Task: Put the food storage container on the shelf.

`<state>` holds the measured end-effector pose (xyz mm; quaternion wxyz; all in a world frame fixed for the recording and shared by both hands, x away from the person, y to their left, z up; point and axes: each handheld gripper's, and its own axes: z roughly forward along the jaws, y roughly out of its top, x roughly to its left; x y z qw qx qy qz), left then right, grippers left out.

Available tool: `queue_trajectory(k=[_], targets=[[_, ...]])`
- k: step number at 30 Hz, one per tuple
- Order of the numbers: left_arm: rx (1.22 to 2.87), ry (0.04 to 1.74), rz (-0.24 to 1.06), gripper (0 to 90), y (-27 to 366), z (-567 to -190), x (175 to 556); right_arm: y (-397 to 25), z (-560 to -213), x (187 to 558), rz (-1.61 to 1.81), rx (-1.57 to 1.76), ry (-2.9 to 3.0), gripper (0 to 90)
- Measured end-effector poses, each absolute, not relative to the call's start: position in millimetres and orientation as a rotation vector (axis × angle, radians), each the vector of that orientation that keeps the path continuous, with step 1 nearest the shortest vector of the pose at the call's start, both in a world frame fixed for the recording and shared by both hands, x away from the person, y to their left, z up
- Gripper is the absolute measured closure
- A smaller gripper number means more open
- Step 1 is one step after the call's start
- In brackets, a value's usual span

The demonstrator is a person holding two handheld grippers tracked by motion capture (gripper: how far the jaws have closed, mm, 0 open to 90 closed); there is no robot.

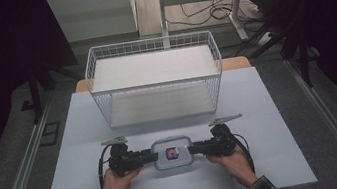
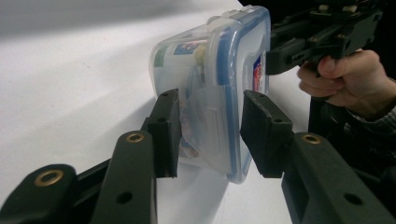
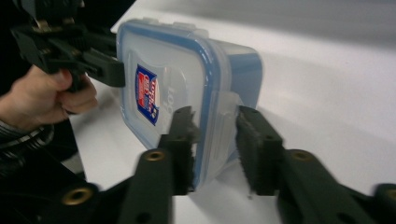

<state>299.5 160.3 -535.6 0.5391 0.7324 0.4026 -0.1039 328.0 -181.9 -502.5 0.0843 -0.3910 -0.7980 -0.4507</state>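
I have the lidded container point(image 1: 172, 155) near the front edge of the surface point(image 1: 79, 188), midway along it. My left claw point(image 1: 151, 156) and right claw point(image 1: 192, 149) each straddle a side latch, neither fully clamped. I should close both evenly, then lift level toward the wire basket point(image 1: 154, 79).

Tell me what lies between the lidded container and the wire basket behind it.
Nothing visible: bare white table separates the container from the wire basket. The left gripper and right gripper flank its ends; the basket's near wall rises above it.
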Motion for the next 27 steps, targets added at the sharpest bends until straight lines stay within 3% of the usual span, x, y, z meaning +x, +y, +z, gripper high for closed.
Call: queue_trajectory(k=[3, 8, 10, 15, 27], targets=[[1.734, 0.959, -0.257, 58.7, 161.4, -537.4, 300.4, -178.3, -504.4, 330.1, -1.354, -1.130, -2.425, 56.0], [1.725, 0.961, -0.272, 58.7, 162.5, -539.1, 302.1, -181.3, -506.8, 336.4, -1.382, -1.122, -2.363, 59.2], [1.719, 0.968, -0.280, 58.7, 162.9, -539.6, 302.7, -185.5, -507.6, 338.1, -1.379, -1.149, -2.298, 66.3], [1.713, 0.976, -0.272, 59.6, 162.5, -537.4, 303.5, -187.5, -504.4, 336.9, -1.390, -1.176, -2.291, 71.4], [1.699, 0.971, -0.239, 60.0, 164.4, -516.8, 312.0, -182.7, -485.5, 337.9, -1.443, -1.210, -2.367, 73.2]])
